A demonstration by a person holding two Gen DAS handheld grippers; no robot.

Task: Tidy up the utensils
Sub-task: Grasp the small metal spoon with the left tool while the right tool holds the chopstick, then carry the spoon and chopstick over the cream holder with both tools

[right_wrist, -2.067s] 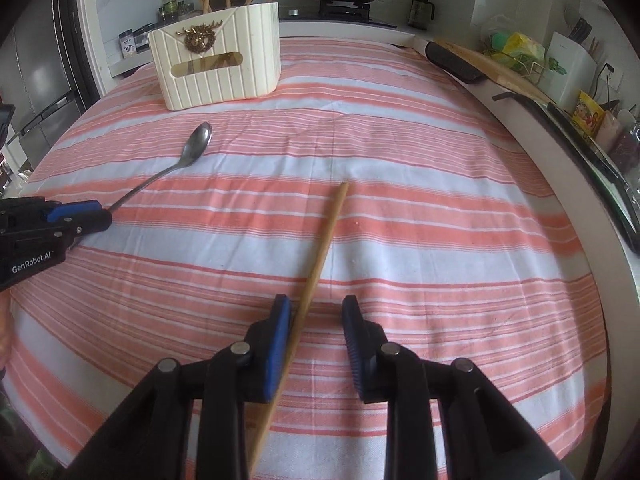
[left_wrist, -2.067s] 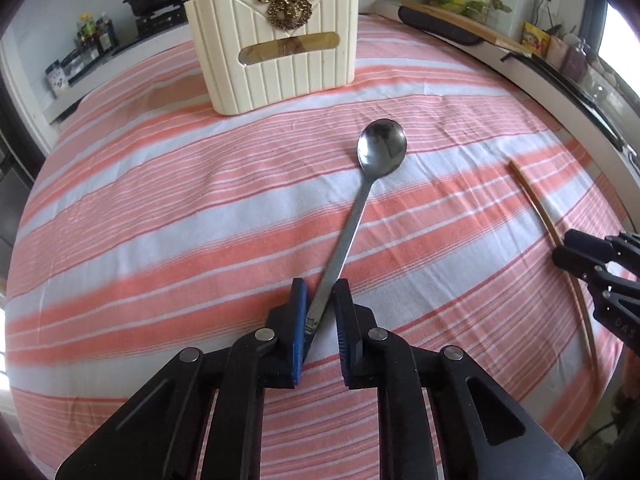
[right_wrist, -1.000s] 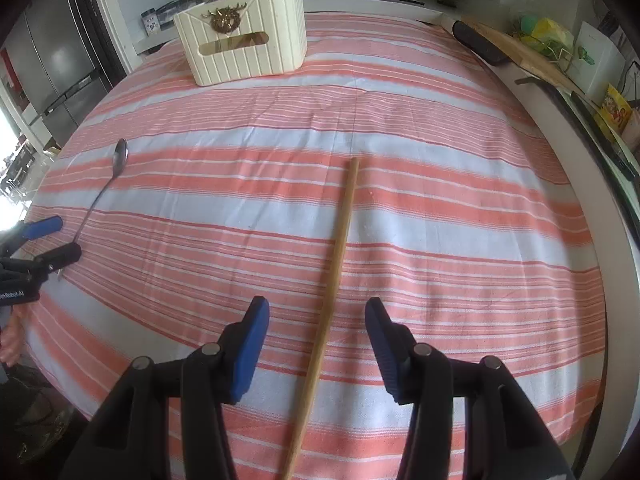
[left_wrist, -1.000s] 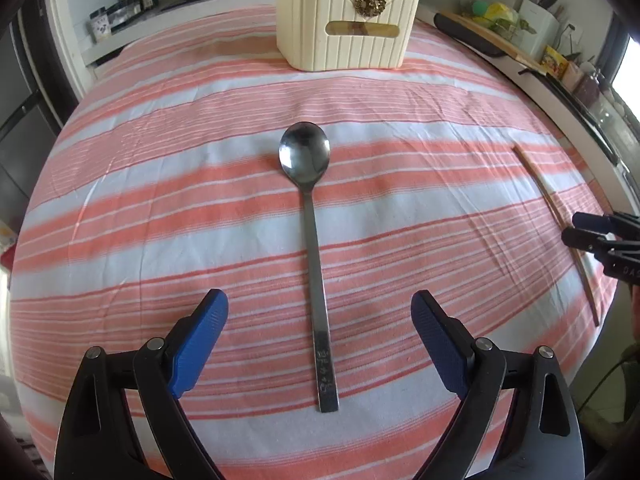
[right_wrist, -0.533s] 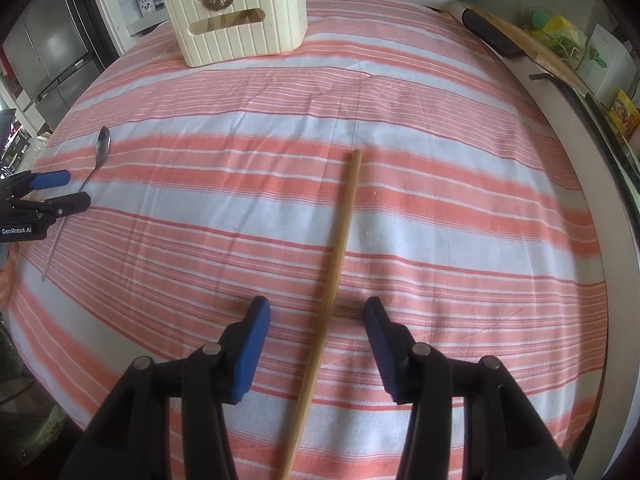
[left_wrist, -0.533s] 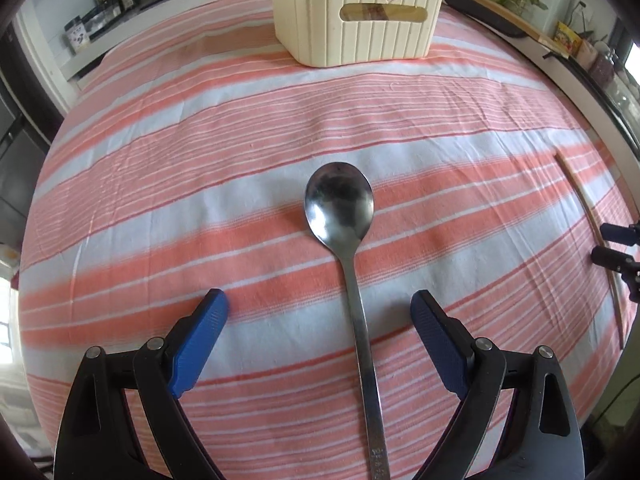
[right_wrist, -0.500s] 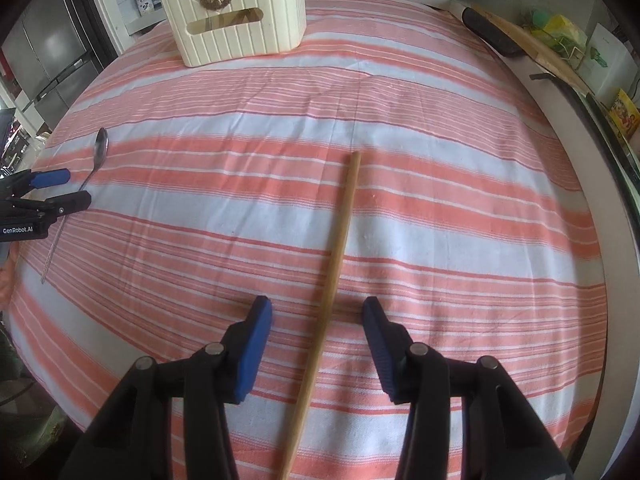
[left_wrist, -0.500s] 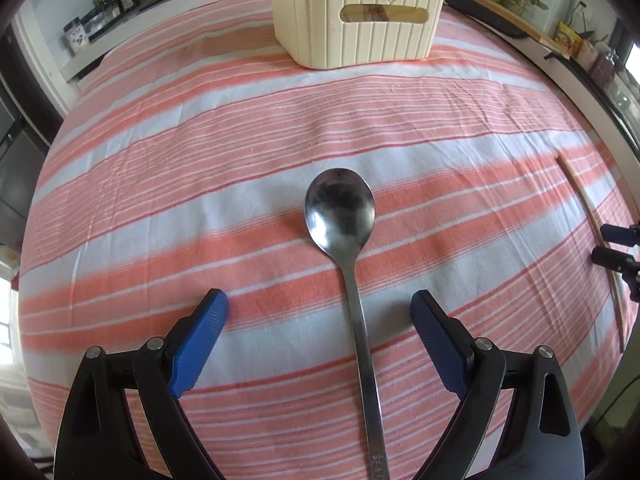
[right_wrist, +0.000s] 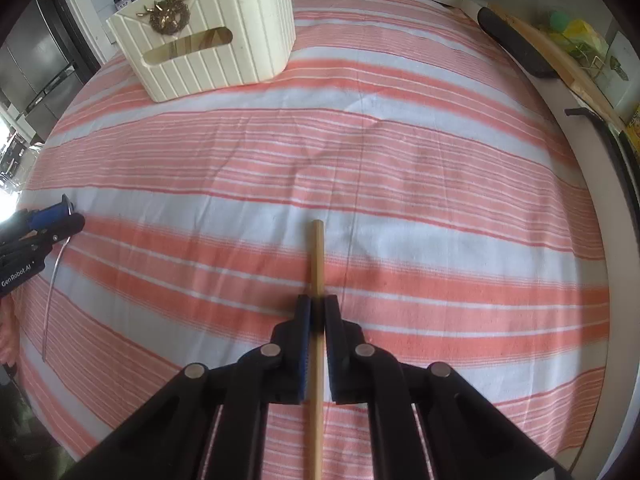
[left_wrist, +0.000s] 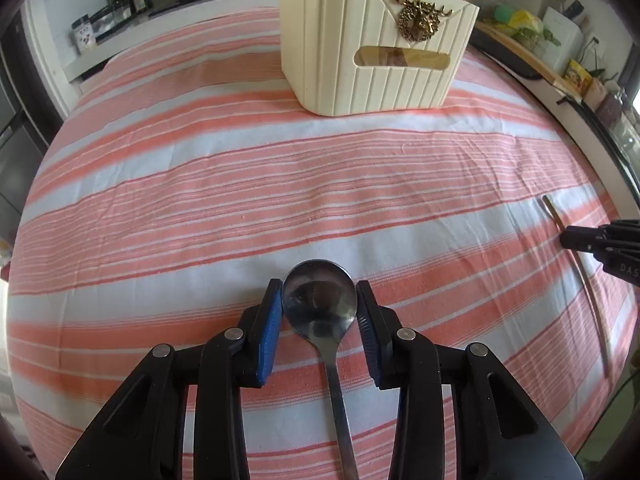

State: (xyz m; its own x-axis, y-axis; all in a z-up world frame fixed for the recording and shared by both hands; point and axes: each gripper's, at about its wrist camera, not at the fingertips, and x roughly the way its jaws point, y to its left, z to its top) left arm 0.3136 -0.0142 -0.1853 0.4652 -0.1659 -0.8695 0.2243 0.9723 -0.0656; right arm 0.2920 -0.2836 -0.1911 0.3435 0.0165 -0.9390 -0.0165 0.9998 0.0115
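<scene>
A steel spoon (left_wrist: 320,304) lies on the striped tablecloth (left_wrist: 280,184). My left gripper (left_wrist: 319,298) is shut on the spoon's bowl, one blue pad on each side. A wooden chopstick (right_wrist: 317,264) lies on the cloth, and my right gripper (right_wrist: 317,312) is shut on it near its far end. A cream ribbed utensil holder (left_wrist: 372,44) with a gold deer badge stands at the far side and has several wooden sticks in it. The holder shows in the right wrist view (right_wrist: 208,36) too, at the far left.
The right gripper (left_wrist: 600,244) and the chopstick (left_wrist: 584,276) show at the right edge of the left wrist view. A stove with pots, jars and a cutting board (right_wrist: 552,52) line the counter behind and to the right of the table.
Both grippers moved forward along their utensils and closed: the left one from wide open onto the spoon's bowl, the right one from open onto the chopstick.
</scene>
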